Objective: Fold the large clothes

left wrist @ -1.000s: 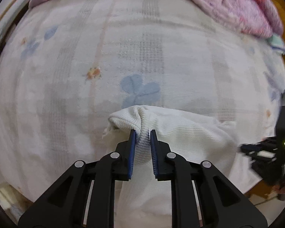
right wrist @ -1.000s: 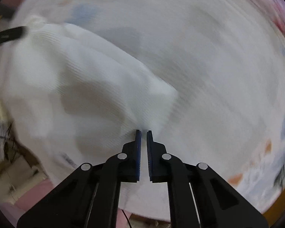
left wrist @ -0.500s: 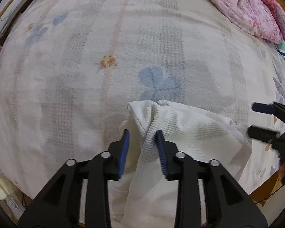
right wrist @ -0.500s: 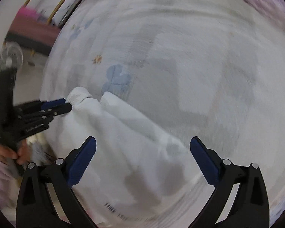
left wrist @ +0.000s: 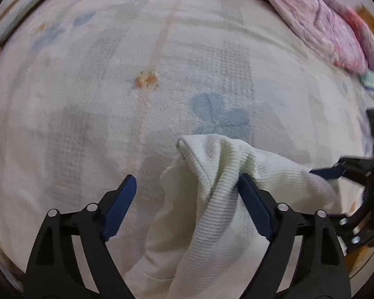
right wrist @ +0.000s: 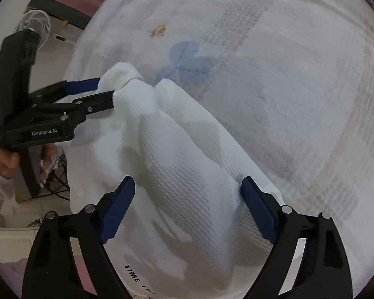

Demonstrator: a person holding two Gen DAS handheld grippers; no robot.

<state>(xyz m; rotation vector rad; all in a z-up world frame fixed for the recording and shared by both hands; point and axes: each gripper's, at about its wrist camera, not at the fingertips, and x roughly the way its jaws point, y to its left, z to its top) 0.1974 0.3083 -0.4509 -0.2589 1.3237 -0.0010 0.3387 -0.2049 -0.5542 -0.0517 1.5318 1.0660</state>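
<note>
Garment, left wrist view: white ribbed knit garment (left wrist: 227, 199) lies bunched at the near edge of the bed, on a pale blanket with blue flower and orange prints (left wrist: 162, 74); part of it hangs over the edge
Left hand-held gripper (left wrist: 187, 186): jaws spread wide, cloth brushing the right finger only, nothing held
Beyond: crumpled pink quilt (left wrist: 324, 25) at the far corner, well apart
Garment, right wrist view: same cloth (right wrist: 187, 174) humped in loose ridges between the fingers, black lettering on its low edge
Right hand-held gripper (right wrist: 187, 194): jaws wide apart, straddling the cloth, gripping nothing
Progress: judged early; garment looks laid down but rumpled, no clean fold visible
Left to do: likely smoothing flat, then every fold
</note>
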